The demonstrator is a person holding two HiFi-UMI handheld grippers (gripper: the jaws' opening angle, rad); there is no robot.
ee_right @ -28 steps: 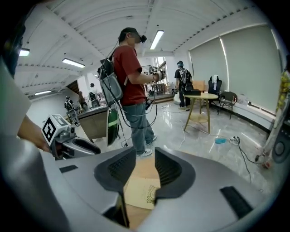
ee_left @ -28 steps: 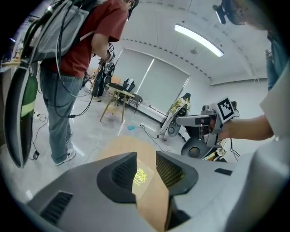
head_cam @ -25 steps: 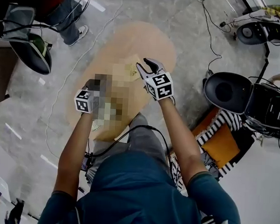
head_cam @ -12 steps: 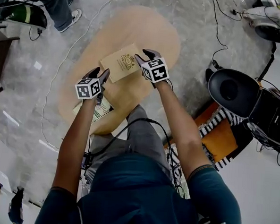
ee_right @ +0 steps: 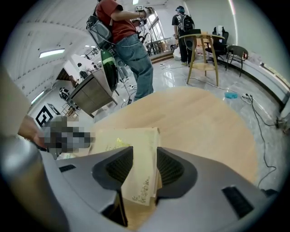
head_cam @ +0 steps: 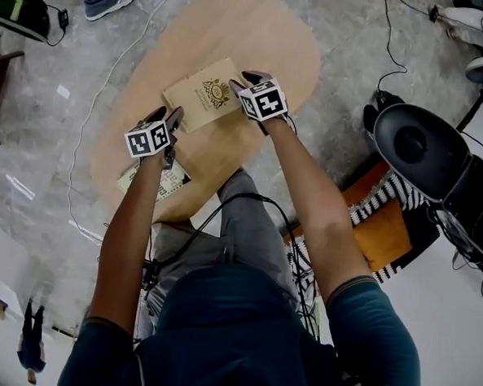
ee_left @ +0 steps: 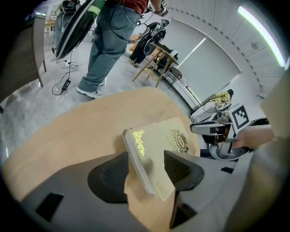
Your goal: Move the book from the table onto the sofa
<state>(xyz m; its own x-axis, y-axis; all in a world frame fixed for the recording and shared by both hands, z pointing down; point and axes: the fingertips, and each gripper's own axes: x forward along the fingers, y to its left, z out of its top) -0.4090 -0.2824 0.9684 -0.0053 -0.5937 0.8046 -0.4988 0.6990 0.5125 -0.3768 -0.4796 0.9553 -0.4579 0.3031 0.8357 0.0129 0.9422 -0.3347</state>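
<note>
Reaching forward and down, we hold both arms out over the oval wooden surface, each gripper tilted steeply toward it. The left gripper stands wide, its jaws having just been opening. The near left edge of the book, spine side, sits between them with a gap on both sides. The right gripper has likewise just been opening. Its jaws straddle the book's right end, and we see no squeeze on it. The cream book with its gold emblem lies flat around the surface's middle, with bare wood beyond it up to the far rim. A printed booklet lies by the near left rim, partly under our left forearm. Grey marble floor strung with cables surrounds the surface, and an orange cushion lies off to the right.
</note>
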